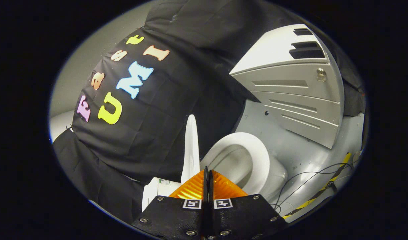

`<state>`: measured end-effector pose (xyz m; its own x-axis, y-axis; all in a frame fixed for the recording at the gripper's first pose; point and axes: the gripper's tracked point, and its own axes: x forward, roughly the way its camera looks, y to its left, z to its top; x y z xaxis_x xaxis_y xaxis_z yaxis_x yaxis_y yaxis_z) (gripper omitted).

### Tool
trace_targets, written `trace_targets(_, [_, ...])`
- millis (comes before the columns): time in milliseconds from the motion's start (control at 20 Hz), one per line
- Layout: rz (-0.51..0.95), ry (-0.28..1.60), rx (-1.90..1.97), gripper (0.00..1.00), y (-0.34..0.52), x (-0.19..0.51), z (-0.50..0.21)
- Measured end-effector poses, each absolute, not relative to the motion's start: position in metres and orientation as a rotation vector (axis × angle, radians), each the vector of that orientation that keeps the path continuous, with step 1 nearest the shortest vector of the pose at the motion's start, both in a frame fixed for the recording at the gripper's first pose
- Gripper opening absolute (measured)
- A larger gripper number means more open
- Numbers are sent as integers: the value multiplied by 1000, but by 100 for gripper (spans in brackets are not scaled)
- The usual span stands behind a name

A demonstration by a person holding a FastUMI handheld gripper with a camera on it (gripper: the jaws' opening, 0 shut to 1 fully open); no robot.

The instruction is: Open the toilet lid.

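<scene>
A white toilet stands just beyond my fingers, seen tilted. Its lid (192,148) is raised, standing edge-on above the seat hinge, against the black cloth wall. The white seat ring (257,156) and the bowl (235,160) lie uncovered to the right of the lid. The cistern (157,191) sits behind the lid, partly hidden by my fingers. My gripper (207,173) is shut, fingers pressed together with nothing between them, its tips close under the lid's lower edge.
A grey panel with slots (290,86) rises beyond the toilet. The grey floor (300,156) carries thin black cables (307,176) and a yellow-black striped tape (327,185) near the toilet's base. Black cloth (150,126) hangs behind the lid.
</scene>
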<state>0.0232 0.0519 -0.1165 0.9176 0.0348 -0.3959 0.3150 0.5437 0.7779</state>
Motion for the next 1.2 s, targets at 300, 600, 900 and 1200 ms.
trace_targets(300, [-117,341,862,0,82,29,-67])
trace_targets(600, [-102,307,761,0,104,29,-38])
trace_targets(900, [-103,278,696,0,124,32,-17])
trace_targets(1200, [-71,258,633,0,151,36,8])
